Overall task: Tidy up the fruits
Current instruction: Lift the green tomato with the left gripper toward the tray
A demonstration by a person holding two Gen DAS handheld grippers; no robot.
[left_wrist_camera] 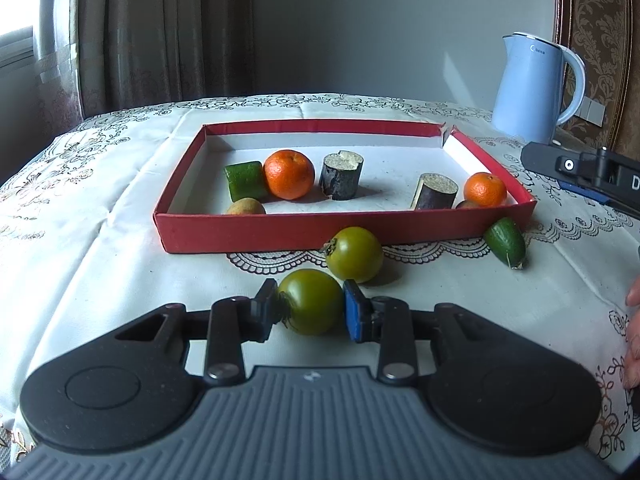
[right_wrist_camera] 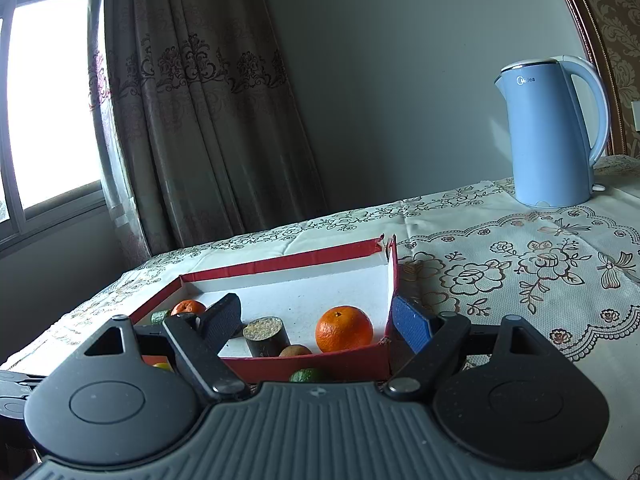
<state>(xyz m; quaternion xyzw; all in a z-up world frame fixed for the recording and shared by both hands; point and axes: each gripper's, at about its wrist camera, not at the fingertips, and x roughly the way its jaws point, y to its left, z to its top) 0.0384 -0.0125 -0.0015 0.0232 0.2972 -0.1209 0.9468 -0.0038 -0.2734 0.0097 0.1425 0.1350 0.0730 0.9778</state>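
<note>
My left gripper (left_wrist_camera: 309,300) is shut on a green tomato (left_wrist_camera: 312,312) that rests on the tablecloth in front of the red box (left_wrist_camera: 320,234). A second green tomato (left_wrist_camera: 354,254) sits just beyond it, and a green cucumber end (left_wrist_camera: 505,242) lies by the box's near right corner. Inside the box are two oranges (left_wrist_camera: 289,174) (left_wrist_camera: 485,189), two dark cane pieces (left_wrist_camera: 341,176) (left_wrist_camera: 436,191), a green chunk (left_wrist_camera: 245,180) and a small brown fruit (left_wrist_camera: 246,206). My right gripper (right_wrist_camera: 318,308) stands open over the box's near right corner, holding nothing.
A light blue kettle (left_wrist_camera: 532,88) (right_wrist_camera: 548,132) stands at the back right of the table. The right tool's black body (left_wrist_camera: 580,172) and a hand (left_wrist_camera: 632,328) are at the right edge of the left wrist view. Curtains and a window lie beyond the table's left side.
</note>
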